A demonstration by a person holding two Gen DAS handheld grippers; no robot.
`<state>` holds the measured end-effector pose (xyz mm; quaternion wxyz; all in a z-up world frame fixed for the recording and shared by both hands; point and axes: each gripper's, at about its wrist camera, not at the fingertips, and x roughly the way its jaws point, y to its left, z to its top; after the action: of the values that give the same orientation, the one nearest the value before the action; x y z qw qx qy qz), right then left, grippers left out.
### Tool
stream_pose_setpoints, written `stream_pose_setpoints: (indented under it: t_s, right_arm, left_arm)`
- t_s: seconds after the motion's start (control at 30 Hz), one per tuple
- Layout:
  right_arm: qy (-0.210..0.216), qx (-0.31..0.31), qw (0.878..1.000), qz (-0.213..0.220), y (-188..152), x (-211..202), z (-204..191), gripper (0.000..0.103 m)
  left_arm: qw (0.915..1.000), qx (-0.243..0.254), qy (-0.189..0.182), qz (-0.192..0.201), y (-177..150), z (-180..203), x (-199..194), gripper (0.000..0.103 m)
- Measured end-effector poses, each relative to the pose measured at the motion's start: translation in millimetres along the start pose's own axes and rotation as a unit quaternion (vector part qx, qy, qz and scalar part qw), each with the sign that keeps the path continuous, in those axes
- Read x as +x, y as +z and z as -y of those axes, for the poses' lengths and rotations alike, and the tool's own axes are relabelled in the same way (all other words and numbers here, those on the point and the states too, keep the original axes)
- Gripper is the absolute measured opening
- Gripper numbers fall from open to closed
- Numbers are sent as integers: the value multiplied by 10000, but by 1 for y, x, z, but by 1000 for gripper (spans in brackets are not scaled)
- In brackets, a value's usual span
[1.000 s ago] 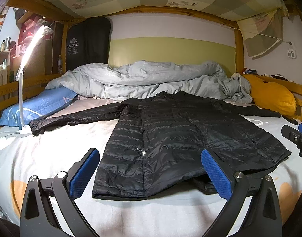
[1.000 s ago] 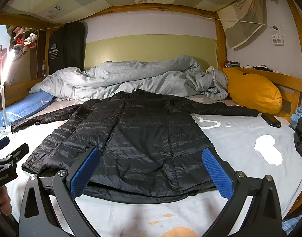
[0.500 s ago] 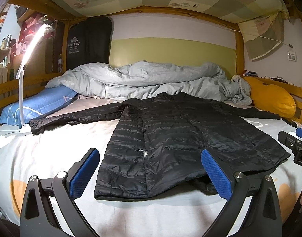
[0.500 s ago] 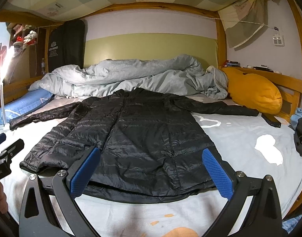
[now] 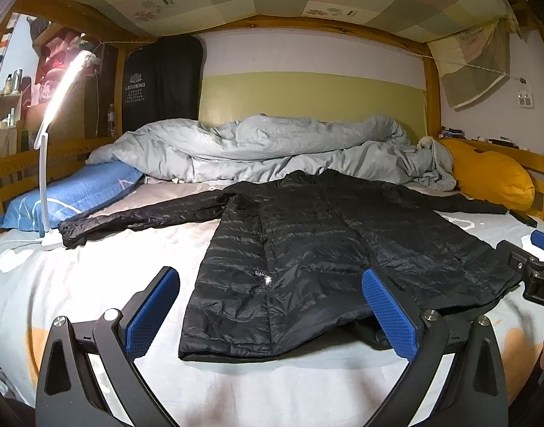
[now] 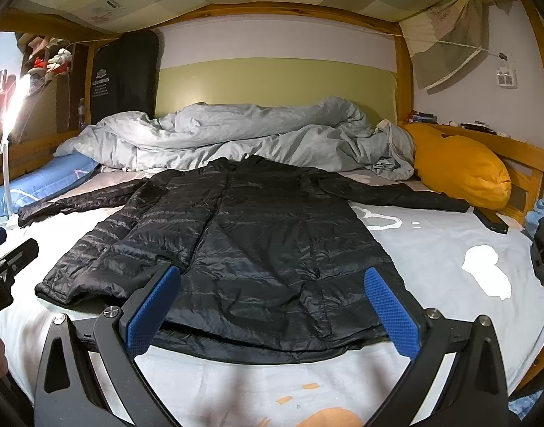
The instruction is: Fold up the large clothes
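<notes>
A black puffer coat (image 5: 318, 249) is being displayed flat on the bed sheet (image 5: 94, 277), hem nearest. The left gripper (image 5: 270, 315) and right gripper (image 6: 272, 315) are being held spread wide, empty, near the hem.

Black claw (image 5: 270, 307) frames, blue dimpled pads (image 5: 389, 315), silver screws (image 5: 431, 315)

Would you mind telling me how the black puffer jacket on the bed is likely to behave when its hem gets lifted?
The black puffer jacket will probably be floppy: it lies flat with limp sleeves, so lifted parts should sag. Its quilted, puffy panels suggest it is light for its size. The glossy shell may slip in the jaws and slide over the bedsheet.
</notes>
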<state>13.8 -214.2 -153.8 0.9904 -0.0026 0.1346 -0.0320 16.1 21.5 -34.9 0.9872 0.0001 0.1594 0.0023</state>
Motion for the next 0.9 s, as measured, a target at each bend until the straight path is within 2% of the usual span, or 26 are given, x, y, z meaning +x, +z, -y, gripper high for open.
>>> stream_pose_setpoints:
  t_s: [0.9]
  right_arm:
    - [-68, 83, 9999, 57, 1, -4, 5, 103]
  left_arm:
    - [9998, 54, 23, 196, 3, 8, -12, 103]
